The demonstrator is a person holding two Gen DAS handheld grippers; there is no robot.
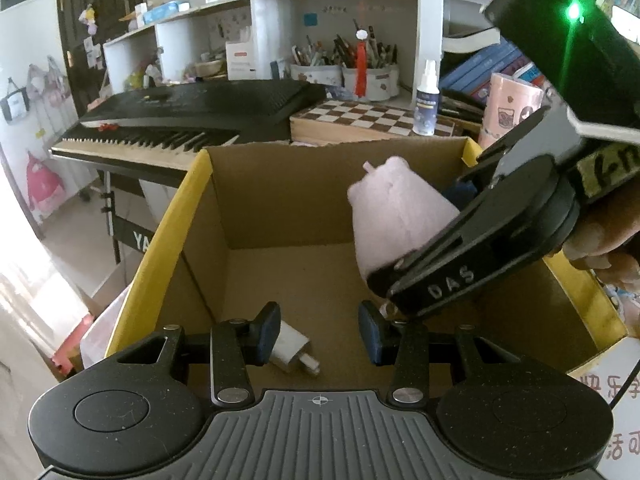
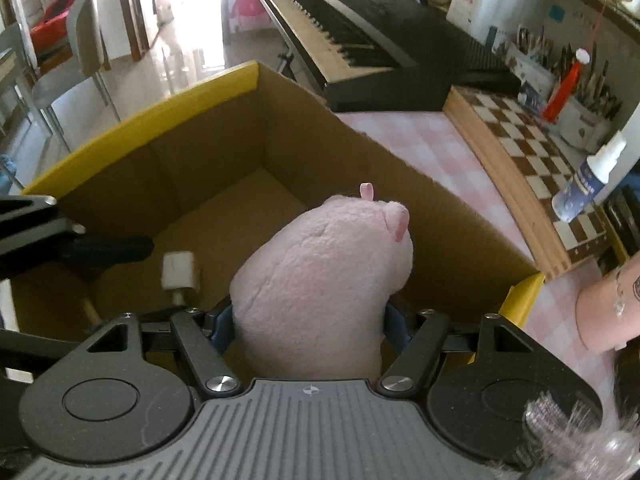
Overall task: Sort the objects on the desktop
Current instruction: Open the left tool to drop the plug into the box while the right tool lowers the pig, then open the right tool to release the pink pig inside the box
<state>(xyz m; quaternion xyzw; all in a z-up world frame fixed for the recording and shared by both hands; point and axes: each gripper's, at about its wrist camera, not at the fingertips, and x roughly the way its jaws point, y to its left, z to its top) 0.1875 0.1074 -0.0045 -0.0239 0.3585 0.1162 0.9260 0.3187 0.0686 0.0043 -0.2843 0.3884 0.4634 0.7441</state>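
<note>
While right claw (image 2: 306, 326) grips plush (image 2: 324, 276), charger (image 2: 180, 270) lies boxed (image 2: 140, 120).

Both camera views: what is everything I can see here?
Cardboard box: one, brown with yellow rim, on the desk.
Plush toy: one, pink, held over the box.
Charger plug: one, white, on the box floor.
Keyboard piano: one, black, behind the box.
Chessboard: one, brown and white, beside the piano.
Spray bottle: one, white and blue, on the chessboard.
Left gripper: open, empty, over the box.
Right gripper: shut on the plush toy.
</note>
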